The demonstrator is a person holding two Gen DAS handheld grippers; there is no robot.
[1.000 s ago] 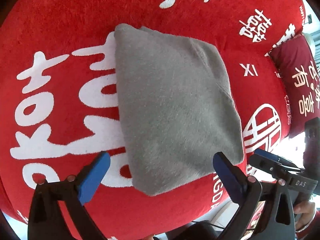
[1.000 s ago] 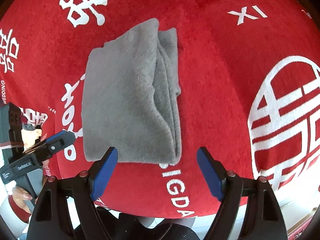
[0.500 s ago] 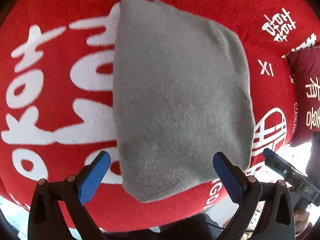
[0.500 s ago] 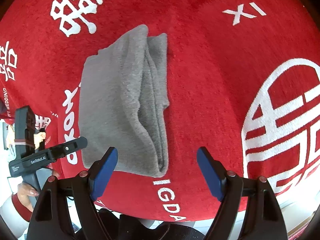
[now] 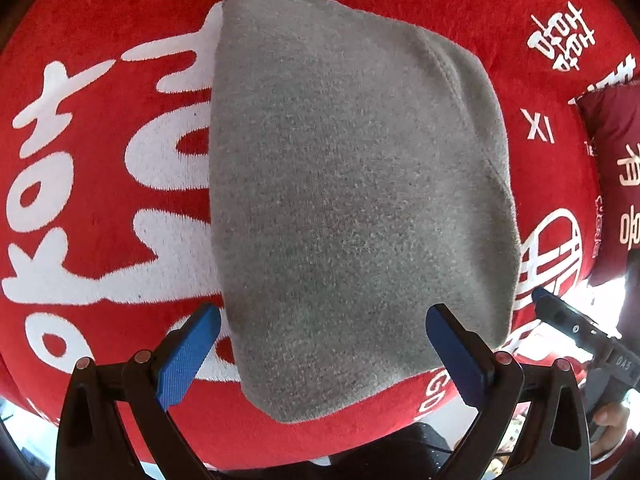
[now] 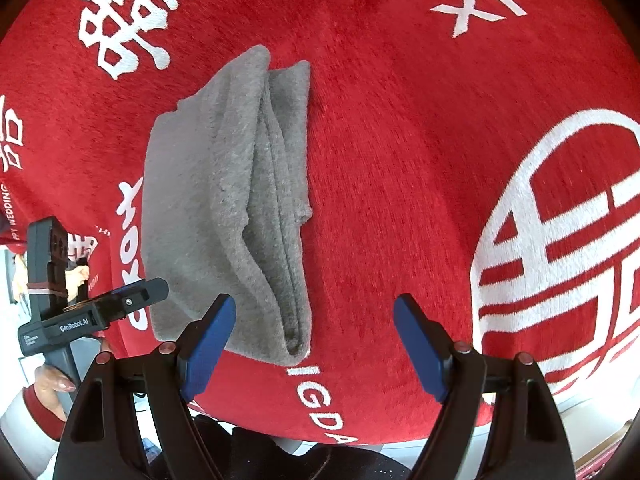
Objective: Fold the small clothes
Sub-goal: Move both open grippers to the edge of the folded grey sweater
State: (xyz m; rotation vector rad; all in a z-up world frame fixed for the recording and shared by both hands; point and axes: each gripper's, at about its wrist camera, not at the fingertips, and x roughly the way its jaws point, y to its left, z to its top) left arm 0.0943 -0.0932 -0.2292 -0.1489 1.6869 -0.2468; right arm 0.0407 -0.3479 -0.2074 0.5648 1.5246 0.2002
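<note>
Both grippers, left and right, hang spread and empty over the folded cloth, likely lining up another fold.

The supporting surface is carrying a red plush cover printed with white characters, a white circular emblem, and the letters "XI"; what is lying beneath the cover cannot be determined. A folded grey garment is lying directly on the cover. It is resting ahead of the left hand-held gripper, with its near edge between the blue pads. Relative to the right hand-held gripper, it is sitting ahead and toward the left pad, its stacked layered edges facing the emblem. A dark red cushion with gold characters is lying far right of the left hand-held gripper.
</note>
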